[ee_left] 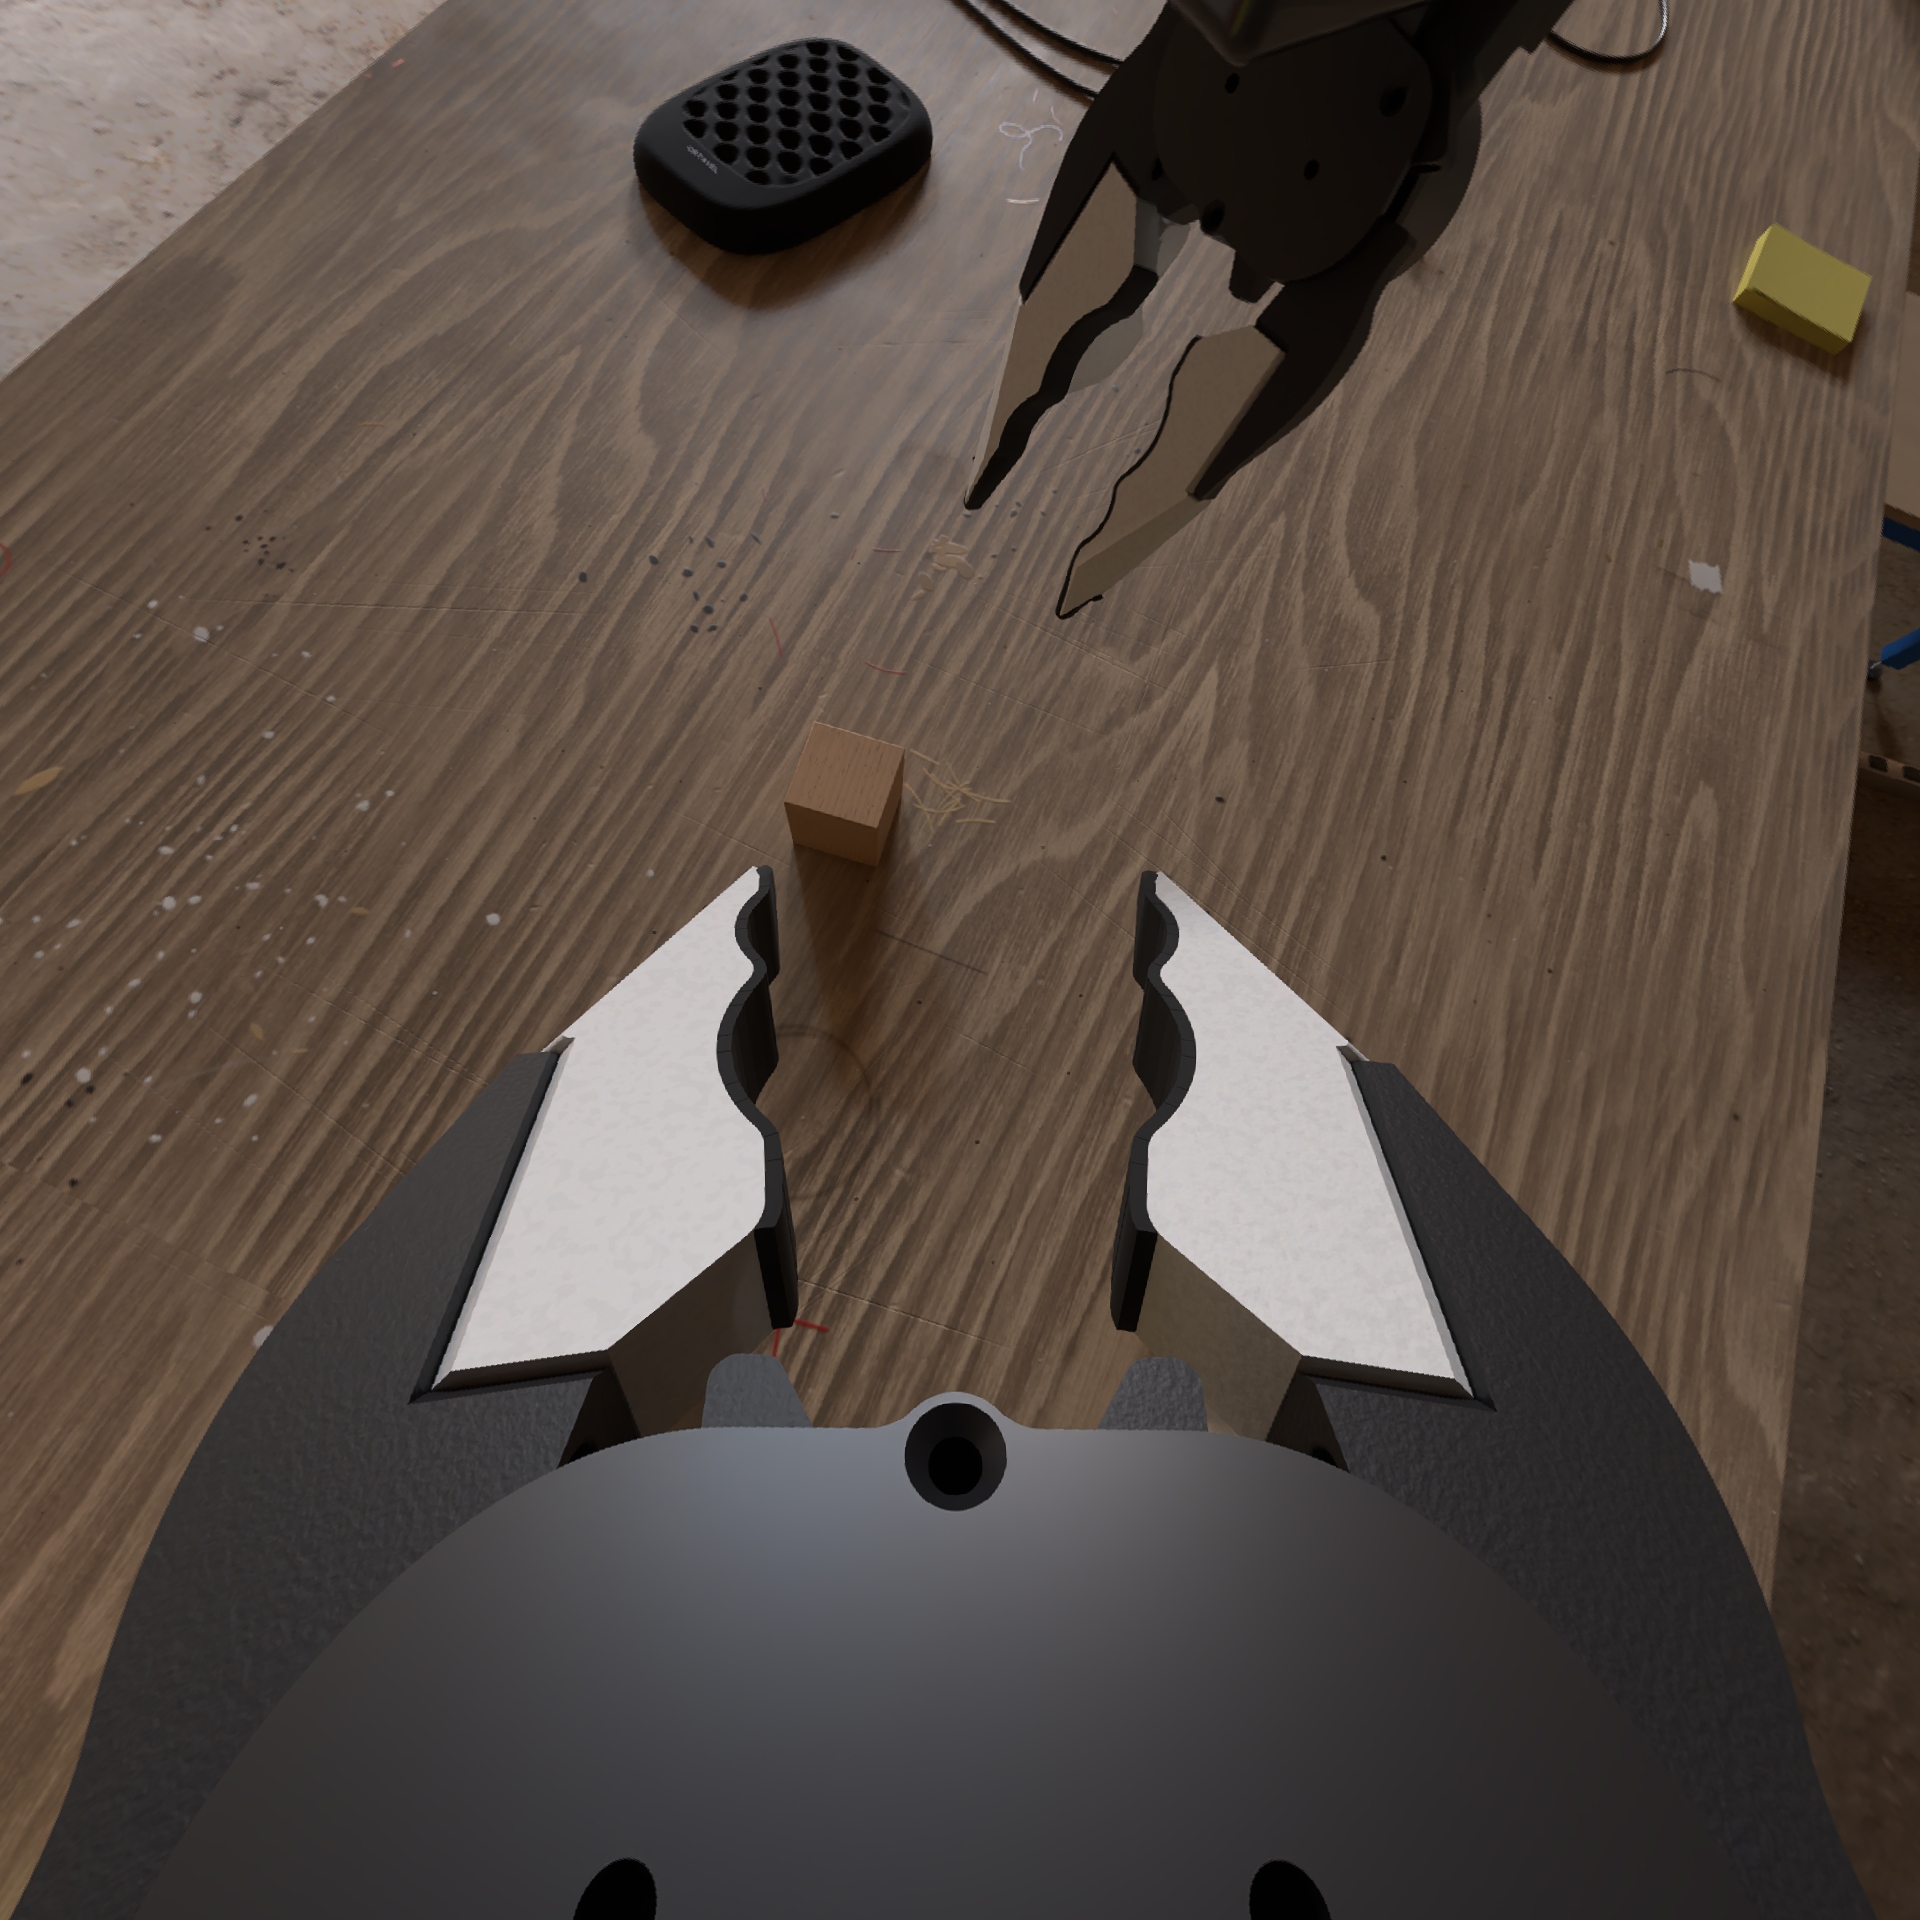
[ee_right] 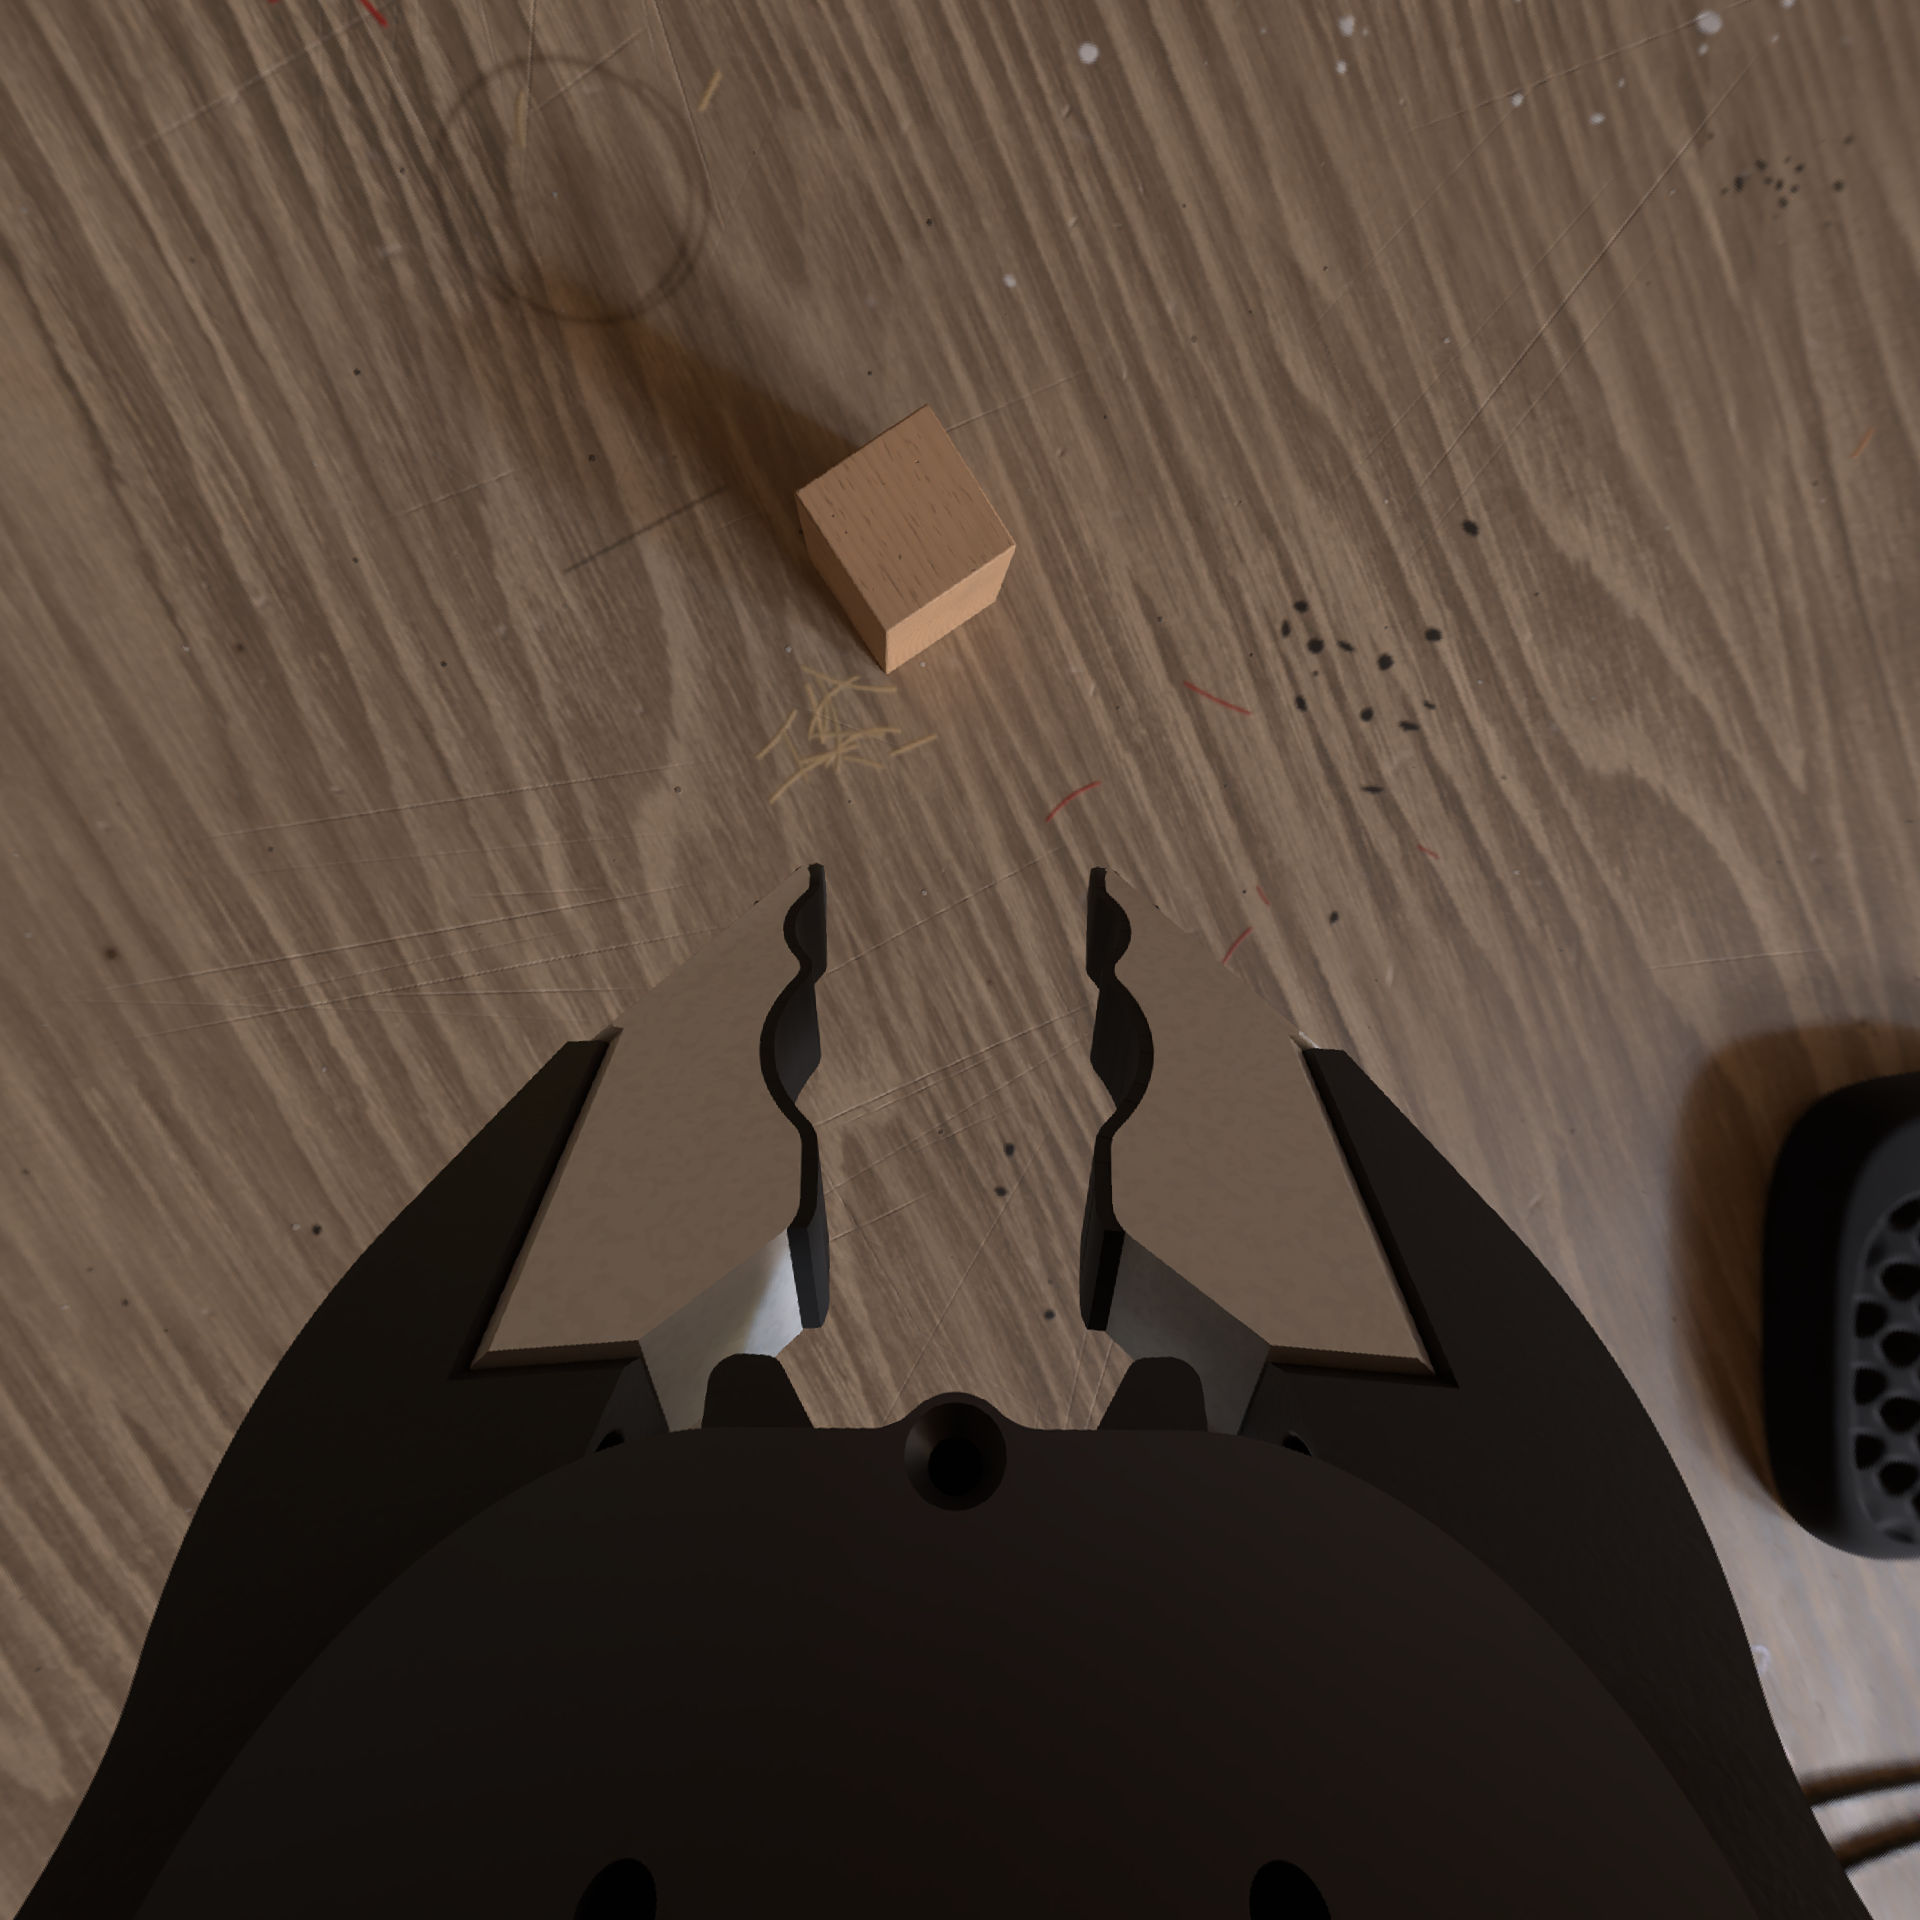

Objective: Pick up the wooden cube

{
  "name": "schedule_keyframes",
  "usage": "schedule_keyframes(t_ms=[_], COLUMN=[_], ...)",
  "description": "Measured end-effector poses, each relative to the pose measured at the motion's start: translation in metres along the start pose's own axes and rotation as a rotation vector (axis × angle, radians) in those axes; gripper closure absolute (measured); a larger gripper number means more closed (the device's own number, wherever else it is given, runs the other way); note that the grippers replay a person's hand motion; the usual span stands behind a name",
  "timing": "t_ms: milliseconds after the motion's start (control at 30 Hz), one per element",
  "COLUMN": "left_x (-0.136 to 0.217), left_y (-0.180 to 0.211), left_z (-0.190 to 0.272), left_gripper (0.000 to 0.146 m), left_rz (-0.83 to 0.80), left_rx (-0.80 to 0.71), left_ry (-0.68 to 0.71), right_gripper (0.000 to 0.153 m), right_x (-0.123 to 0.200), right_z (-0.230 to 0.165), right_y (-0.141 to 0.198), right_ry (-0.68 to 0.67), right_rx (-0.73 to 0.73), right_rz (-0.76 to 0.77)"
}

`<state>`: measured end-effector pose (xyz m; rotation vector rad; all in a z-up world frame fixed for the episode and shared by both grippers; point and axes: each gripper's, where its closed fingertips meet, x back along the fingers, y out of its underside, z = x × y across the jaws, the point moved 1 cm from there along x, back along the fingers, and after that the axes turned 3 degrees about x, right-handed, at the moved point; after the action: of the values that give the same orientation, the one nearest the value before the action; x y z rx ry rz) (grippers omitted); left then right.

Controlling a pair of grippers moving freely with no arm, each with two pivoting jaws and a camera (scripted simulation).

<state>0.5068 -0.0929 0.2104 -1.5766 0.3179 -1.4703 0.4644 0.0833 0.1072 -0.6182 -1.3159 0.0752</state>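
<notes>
A small wooden cube (ee_left: 844, 794) stands on the wooden table (ee_left: 416, 623), just ahead of my left gripper (ee_left: 956, 883) and slightly left of its centre line. The left gripper is open and empty, with white-faced fingers. The right gripper (ee_left: 1023, 551) shows farther off in the left wrist view, above the table beyond the cube, open and empty. In the right wrist view the cube (ee_right: 906, 535) lies ahead of my right gripper (ee_right: 954, 878), a short gap from the fingertips. A dark shadow runs from the cube up to the left.
A black perforated pad (ee_left: 781, 143) lies at the far left of the table and at the right edge of the right wrist view (ee_right: 1849, 1309). A yellow block (ee_left: 1803, 289) sits far right. Black cables (ee_left: 1039, 42) run at the back. The table's right edge (ee_left: 1860, 727) is close.
</notes>
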Motion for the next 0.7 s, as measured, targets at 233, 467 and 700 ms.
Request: schedule_keyframes(t_ms=[233,467,700], left_x=[-0.003,-0.008,-0.002], left_y=[0.001,0.001,-0.002], left_z=[0.002,0.008,0.015], left_gripper=[0.077,0.077,0.077], left_rz=[-0.012,-0.031,-0.021], left_rx=[-0.007,-0.019,-0.029], left_ry=[0.003,0.006,0.006], right_gripper=[0.062,0.062,0.063], right_x=[0.011,0.021,0.019], right_z=[-0.012,-0.025,-0.021], right_y=[0.004,0.017,0.011], right_ry=[0.111,0.124,0.117], right_rx=[0.034,0.036,0.112], right_rz=[0.046,0.059,0.019])
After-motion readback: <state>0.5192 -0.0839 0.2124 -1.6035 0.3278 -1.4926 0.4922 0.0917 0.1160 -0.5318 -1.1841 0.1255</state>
